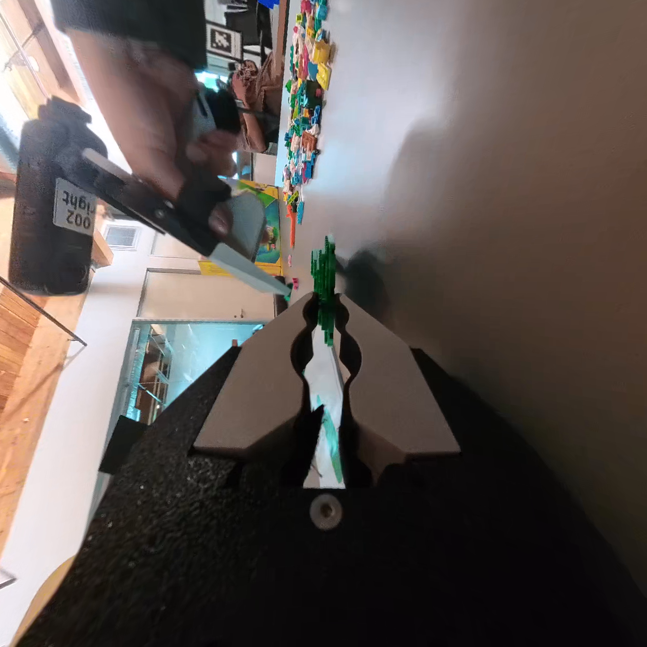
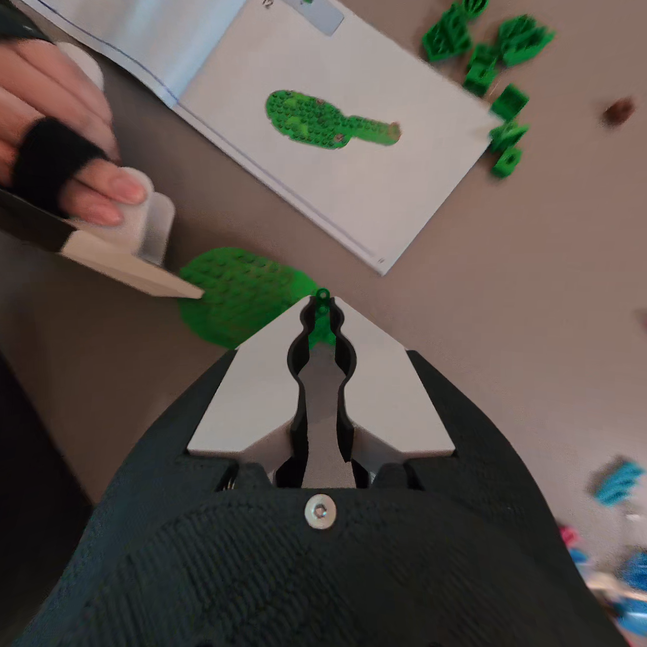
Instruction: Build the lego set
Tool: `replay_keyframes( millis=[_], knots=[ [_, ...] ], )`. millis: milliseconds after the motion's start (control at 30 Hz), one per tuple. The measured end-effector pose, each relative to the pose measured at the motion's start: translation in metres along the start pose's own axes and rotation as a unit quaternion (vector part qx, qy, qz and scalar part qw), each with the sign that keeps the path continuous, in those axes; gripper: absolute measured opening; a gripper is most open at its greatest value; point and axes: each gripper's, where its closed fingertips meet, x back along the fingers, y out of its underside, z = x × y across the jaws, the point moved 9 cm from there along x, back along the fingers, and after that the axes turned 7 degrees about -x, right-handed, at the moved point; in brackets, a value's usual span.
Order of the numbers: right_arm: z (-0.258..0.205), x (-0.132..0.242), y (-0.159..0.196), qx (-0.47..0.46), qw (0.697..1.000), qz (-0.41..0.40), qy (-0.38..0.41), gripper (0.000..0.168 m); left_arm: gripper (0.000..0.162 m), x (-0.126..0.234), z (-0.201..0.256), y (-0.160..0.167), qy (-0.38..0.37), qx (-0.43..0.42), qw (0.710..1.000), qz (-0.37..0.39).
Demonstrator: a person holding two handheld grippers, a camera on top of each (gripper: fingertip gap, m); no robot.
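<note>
My left gripper (image 1: 325,297) is shut on the edge of a round green studded plate (image 1: 324,269), seen edge-on and held up off the table. In the right wrist view the same plate (image 2: 241,297) shows face-on, with the left gripper's fingertip (image 2: 189,289) on its left rim. My right gripper (image 2: 322,300) is shut on a small green piece (image 2: 322,293), held just at the plate's right edge. In the left wrist view the right gripper (image 1: 285,289) comes in from the left, close beside the plate. An open instruction booklet (image 2: 332,157) shows a green plate build.
Several loose green bricks (image 2: 490,59) lie beyond the booklet's right corner. Blue bricks (image 2: 619,483) lie at the right. A large pile of mixed bricks (image 1: 308,105), an orange piece (image 1: 291,224) and the set's box (image 1: 269,227) lie farther along the table (image 1: 455,175). A person (image 1: 252,101) sits behind.
</note>
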Motion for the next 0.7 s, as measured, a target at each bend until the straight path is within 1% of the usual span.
replay_keyframes(
  millis=[33, 133, 233, 400, 700],
  knots=[
    [-0.005, 0.000, 0.006, -0.021, 1.000, -0.004, -0.012, 0.006, 0.006, 0.000, 0.000, 0.000, 0.000, -0.009, 1.000, -0.006],
    [-0.018, -0.002, 0.024, -0.087, 0.996, -0.018, -0.031, 0.006, 0.006, -0.002, 0.003, -0.001, 0.000, -0.038, 0.999, -0.022],
    [-0.028, -0.004, 0.032, -0.119, 0.992, -0.006, -0.032, 0.006, 0.006, -0.002, 0.004, -0.004, 0.001, -0.055, 0.998, -0.025],
    [-0.033, -0.005, 0.030, -0.139, 0.990, 0.024, -0.027, 0.006, 0.006, -0.003, 0.005, -0.006, 0.001, -0.070, 0.997, -0.027],
    [-0.035, -0.009, 0.025, -0.135, 0.991, 0.012, -0.013, 0.007, 0.006, -0.003, 0.006, -0.007, 0.003, -0.077, 0.997, -0.028]
  ],
)
